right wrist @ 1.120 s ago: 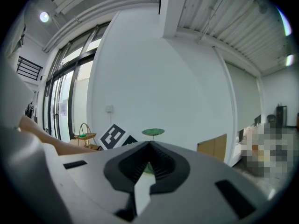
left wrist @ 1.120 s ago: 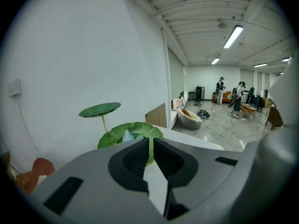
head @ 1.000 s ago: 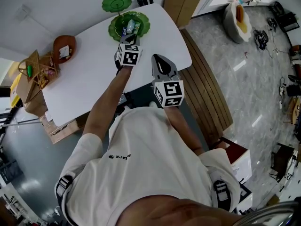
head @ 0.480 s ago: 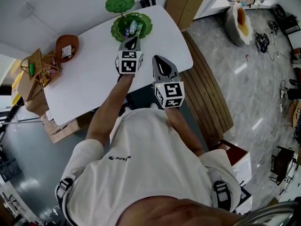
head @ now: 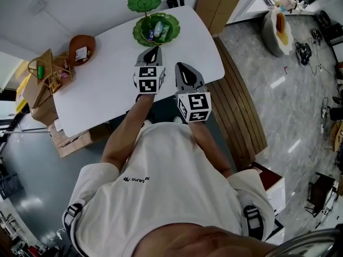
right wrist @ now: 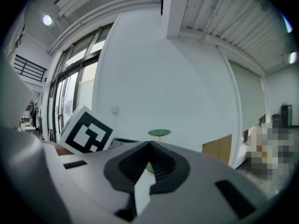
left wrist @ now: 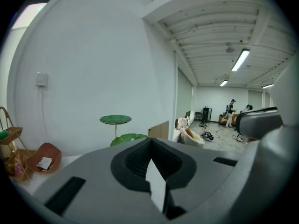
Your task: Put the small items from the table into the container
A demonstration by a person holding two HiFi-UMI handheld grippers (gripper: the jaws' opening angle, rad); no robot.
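Observation:
A green leaf-shaped dish (head: 172,30) stands at the table's far edge with several small items (head: 157,30) in it, and a smaller green leaf plate (head: 143,1) rises above it on a stem. My left gripper (head: 152,51) hovers just short of the dish, jaws shut with nothing between them. Close on its right, my right gripper (head: 182,67) is also shut and empty. In the left gripper view the dish (left wrist: 128,138) and leaf plate (left wrist: 115,119) show beyond the closed jaws (left wrist: 150,143). The right gripper view shows its own closed jaws (right wrist: 149,146) and the leaf plate (right wrist: 159,133).
A brown bowl (head: 81,48) holding a white item sits at the table's left end, next to a wicker basket (head: 45,71). Small black objects (head: 176,2) stand at the far corner. A wooden bench (head: 238,106) runs along the white table's (head: 102,90) right side.
My left gripper has drawn back from the green dish toward the person and risen a little. The right gripper has stayed where it was.

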